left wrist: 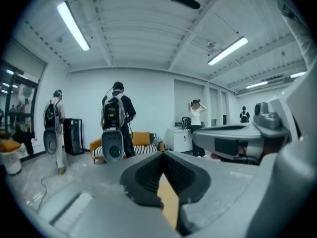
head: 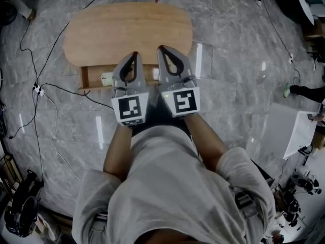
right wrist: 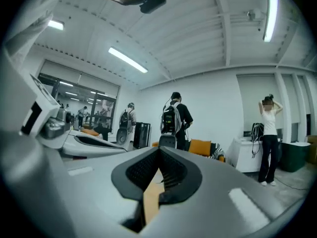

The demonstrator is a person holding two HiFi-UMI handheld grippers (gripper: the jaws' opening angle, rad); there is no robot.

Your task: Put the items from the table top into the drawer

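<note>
Both tools are held close to the person's chest, side by side, pointing out across the room rather than down at the work. Jaws of the left tool [head: 135,55] are fully together, pads meeting, nothing between them. The right tool [head: 161,49] is the same: tips closed, empty. Reads as a rest pose, not an approach.

The desk [head: 127,32] lies below and ahead, its wooden top bare as far as the head view shows. The drawer [head: 85,78] stands pulled out at the near edge, partly hidden behind the tools. A small white item [head: 106,78] lies inside at left, a second pale item [head: 156,73] between the tools.

Judgement: the transfer looks done, and the drawer is not yet pushed in.
</note>
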